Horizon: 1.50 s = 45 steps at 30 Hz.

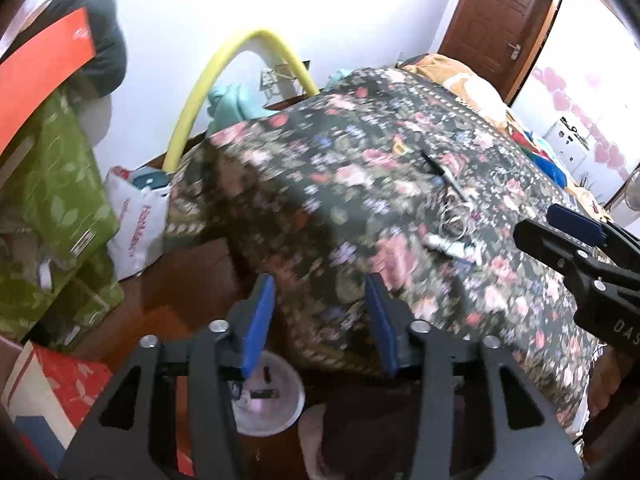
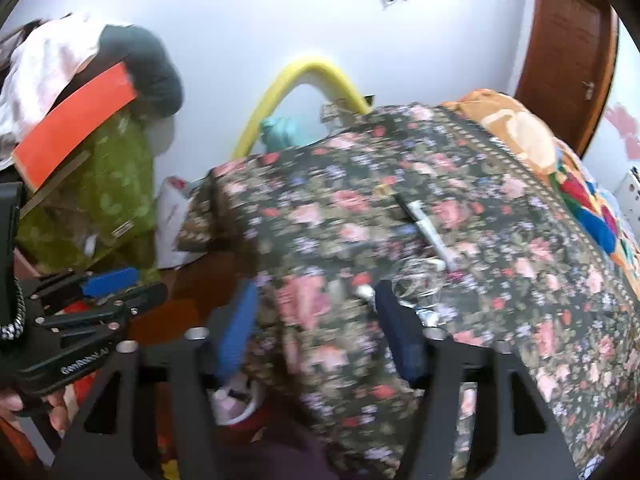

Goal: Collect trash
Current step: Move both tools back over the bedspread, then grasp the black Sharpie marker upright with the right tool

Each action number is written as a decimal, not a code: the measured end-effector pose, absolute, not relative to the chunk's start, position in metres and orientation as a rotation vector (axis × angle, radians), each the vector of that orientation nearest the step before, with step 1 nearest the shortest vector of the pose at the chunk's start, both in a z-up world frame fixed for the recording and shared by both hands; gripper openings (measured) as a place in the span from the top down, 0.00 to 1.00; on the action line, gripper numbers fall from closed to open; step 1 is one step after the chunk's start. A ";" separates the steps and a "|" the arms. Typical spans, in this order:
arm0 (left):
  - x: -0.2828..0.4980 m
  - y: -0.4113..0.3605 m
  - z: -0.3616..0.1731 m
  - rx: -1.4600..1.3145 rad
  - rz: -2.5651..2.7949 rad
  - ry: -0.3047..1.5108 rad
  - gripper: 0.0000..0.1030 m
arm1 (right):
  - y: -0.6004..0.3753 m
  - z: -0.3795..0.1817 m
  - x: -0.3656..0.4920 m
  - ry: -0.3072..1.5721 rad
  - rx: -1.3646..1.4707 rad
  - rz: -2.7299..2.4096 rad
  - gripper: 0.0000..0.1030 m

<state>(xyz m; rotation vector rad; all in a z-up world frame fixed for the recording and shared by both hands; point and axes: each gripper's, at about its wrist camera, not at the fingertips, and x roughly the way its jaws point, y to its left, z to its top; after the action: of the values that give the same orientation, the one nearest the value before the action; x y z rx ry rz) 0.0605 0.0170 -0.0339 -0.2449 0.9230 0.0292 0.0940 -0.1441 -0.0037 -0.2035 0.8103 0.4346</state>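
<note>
A bed under a dark floral cover fills both views. On it lie a dark pen-like stick, a crumpled clear wrapper and a small white tube. My left gripper hovers open over the bed's near corner with nothing between its blue pads. My right gripper is open too and holds nothing; it hangs just short of the wrapper. Beneath the grippers, a white bin stands on the floor with small scraps inside.
Green boxes and a red board are stacked at the left, with a white plastic bag beside them. A yellow foam tube arches behind the bed. A wooden door is at the back right. A hand holds the left gripper.
</note>
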 end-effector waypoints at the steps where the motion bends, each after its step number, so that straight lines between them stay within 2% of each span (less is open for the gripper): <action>1: 0.070 0.010 -0.034 -0.243 0.022 0.927 0.48 | -0.153 -0.004 0.101 0.808 -0.204 0.415 0.37; 3: 0.084 -0.001 -0.035 -0.245 0.005 0.937 0.45 | -0.166 -0.005 0.110 0.812 -0.202 0.391 0.37; 13: 0.144 -0.046 -0.057 -0.245 -0.059 0.972 0.45 | -0.210 -0.030 0.184 0.858 -0.189 0.367 0.37; 19: 0.169 -0.058 -0.079 -0.242 -0.062 1.004 0.45 | -0.206 -0.066 0.239 0.934 -0.163 0.398 0.38; 21: 0.175 -0.062 -0.087 -0.251 -0.083 1.040 0.45 | -0.201 -0.081 0.255 0.959 -0.172 0.395 0.50; 23: 0.179 -0.064 -0.094 -0.260 -0.104 1.057 0.45 | -0.198 -0.092 0.266 0.990 -0.159 0.415 0.57; 26: 0.182 -0.071 -0.098 -0.244 -0.121 1.056 0.45 | -0.194 -0.104 0.275 1.005 -0.143 0.445 0.62; 29: 0.184 -0.078 -0.099 -0.218 -0.130 1.053 0.45 | -0.185 -0.112 0.279 1.013 -0.166 0.453 0.75; 36: 0.187 -0.086 -0.103 -0.221 -0.138 1.061 0.45 | -0.182 -0.113 0.287 1.003 -0.165 0.486 0.78; 37: 0.187 -0.088 -0.104 -0.228 -0.146 1.068 0.45 | -0.182 -0.113 0.287 1.002 -0.167 0.488 0.79; 38: 0.186 -0.089 -0.105 -0.229 -0.151 1.071 0.45 | -0.183 -0.113 0.287 1.004 -0.170 0.487 0.88; 39: 0.185 -0.091 -0.105 -0.229 -0.155 1.075 0.45 | -0.184 -0.113 0.289 1.008 -0.162 0.483 0.90; 41: 0.184 -0.093 -0.105 -0.231 -0.165 1.079 0.45 | -0.193 -0.110 0.291 1.028 -0.096 0.478 0.90; 45: 0.181 -0.098 -0.106 -0.233 -0.164 1.090 0.52 | -0.213 -0.092 0.283 0.994 -0.047 0.439 0.90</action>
<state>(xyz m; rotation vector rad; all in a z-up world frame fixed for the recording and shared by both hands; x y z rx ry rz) 0.1812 -0.0984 -0.1062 -0.2332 1.0900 -0.1642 0.2830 -0.2125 -0.0921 -0.0473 0.9939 0.4394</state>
